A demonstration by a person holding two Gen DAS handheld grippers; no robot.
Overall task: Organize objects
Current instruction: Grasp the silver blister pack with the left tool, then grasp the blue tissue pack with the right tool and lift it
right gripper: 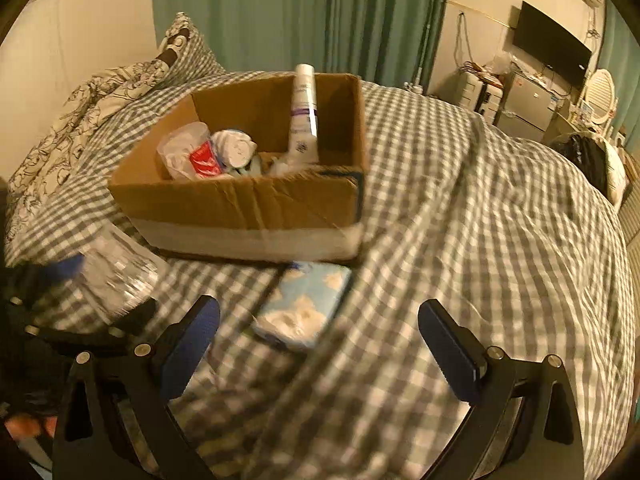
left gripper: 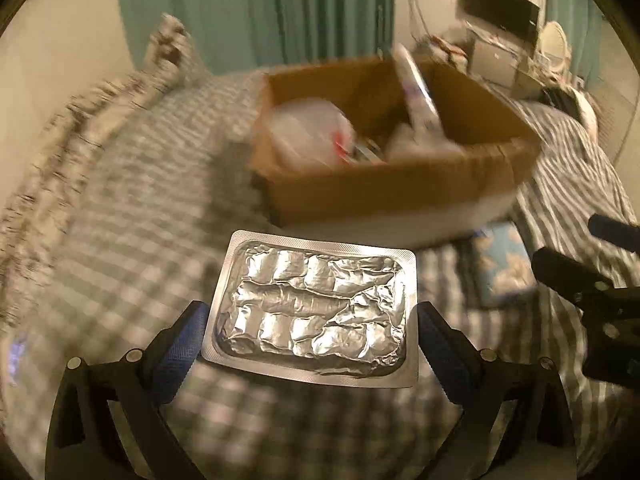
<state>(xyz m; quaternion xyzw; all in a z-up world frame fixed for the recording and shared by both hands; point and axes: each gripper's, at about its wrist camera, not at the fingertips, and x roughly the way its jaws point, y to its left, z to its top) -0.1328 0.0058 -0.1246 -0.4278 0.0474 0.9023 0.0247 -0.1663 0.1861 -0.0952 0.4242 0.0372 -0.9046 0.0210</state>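
Observation:
My left gripper [left gripper: 312, 320] is shut on a silver foil blister pack [left gripper: 316, 308], held flat between its blue pads above the checked bed cover, just short of the cardboard box [left gripper: 384, 192]. The pack also shows blurred at the left of the right wrist view [right gripper: 116, 276]. The box [right gripper: 240, 200] holds a white tube [right gripper: 305, 112], a crumpled white and red packet [right gripper: 192, 156] and other white items. My right gripper [right gripper: 320, 332] is open and empty, over a blue packet with white clouds [right gripper: 304, 304] that lies on the bed in front of the box. The right gripper shows at the right edge of the left wrist view [left gripper: 592, 280].
The checked cover [right gripper: 480, 240] spreads wide to the right of the box. Patterned pillows [right gripper: 100, 92] lie at the far left. A green curtain [right gripper: 300, 12] hangs behind. A wall screen [right gripper: 552, 48], a fridge and cluttered furniture stand at the far right.

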